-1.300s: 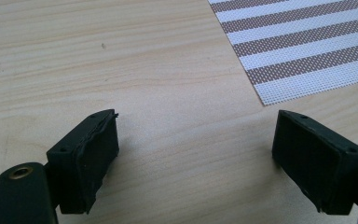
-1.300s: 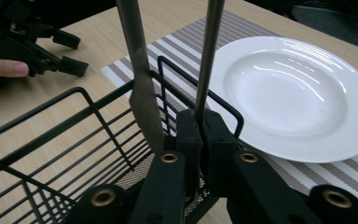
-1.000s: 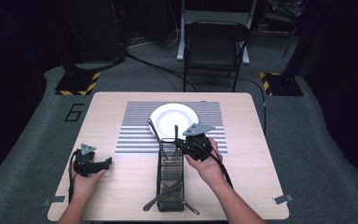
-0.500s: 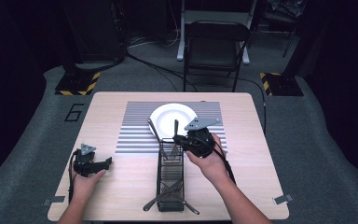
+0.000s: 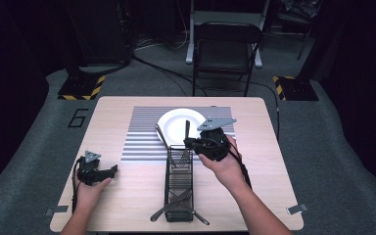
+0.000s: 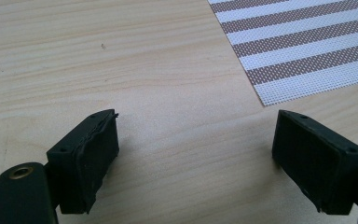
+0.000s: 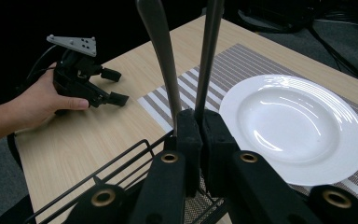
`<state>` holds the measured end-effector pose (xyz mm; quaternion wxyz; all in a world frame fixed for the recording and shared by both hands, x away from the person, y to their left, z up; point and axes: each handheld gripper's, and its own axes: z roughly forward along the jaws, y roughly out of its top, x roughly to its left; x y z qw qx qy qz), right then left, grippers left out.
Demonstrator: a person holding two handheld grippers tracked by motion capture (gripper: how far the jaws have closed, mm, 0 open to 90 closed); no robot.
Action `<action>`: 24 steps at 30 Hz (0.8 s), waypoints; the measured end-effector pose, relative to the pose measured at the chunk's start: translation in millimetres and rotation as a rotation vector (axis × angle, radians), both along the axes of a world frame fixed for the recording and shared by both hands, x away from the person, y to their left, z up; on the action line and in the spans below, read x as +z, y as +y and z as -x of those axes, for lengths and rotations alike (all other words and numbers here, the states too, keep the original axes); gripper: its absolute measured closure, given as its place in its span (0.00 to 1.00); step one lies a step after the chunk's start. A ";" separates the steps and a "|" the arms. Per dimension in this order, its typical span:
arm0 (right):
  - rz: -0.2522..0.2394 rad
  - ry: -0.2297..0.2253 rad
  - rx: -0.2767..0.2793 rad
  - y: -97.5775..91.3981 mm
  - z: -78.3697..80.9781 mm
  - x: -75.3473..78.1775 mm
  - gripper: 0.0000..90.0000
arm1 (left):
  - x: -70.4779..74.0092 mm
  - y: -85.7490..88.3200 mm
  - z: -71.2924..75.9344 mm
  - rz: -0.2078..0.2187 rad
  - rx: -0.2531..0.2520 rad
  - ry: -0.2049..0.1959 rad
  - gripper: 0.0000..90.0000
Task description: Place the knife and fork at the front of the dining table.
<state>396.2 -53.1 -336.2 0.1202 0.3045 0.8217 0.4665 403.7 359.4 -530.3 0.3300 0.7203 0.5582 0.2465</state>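
— What are the right tongs (image 5: 188, 143) doing?

— They are clenched on a slim metal utensil handle (image 7: 213, 51), which stands upright between the pads near the middle of the high view. A second handle, a spoon (image 7: 161, 51), rises just beside it on the left in the right gripper view; I cannot tell whether it is gripped too.

— Where is that against the rest?

— Over the far end of the black wire rack (image 5: 178, 183), at the lower edge of the white plate (image 5: 176, 128) on the striped mat (image 5: 139, 142).

— And the left tongs (image 5: 111, 171)?

— Released, jaws wide apart with nothing between them, resting low on the bare worktop (image 5: 117, 105) at lower left, well apart from the rack.
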 end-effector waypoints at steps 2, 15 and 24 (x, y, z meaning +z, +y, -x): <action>-0.003 0.004 -0.003 -0.5 0.5 1.6 0.97 | 0.0 0.0 0.0 0.001 0.000 0.000 0.16; -0.003 -0.010 0.001 -10.7 1.8 22.7 0.97 | 0.0 0.0 0.0 0.000 0.000 0.000 0.16; 0.011 -0.021 -0.026 -25.2 0.6 28.6 0.97 | 0.0 -0.1 0.0 0.000 0.000 0.000 0.16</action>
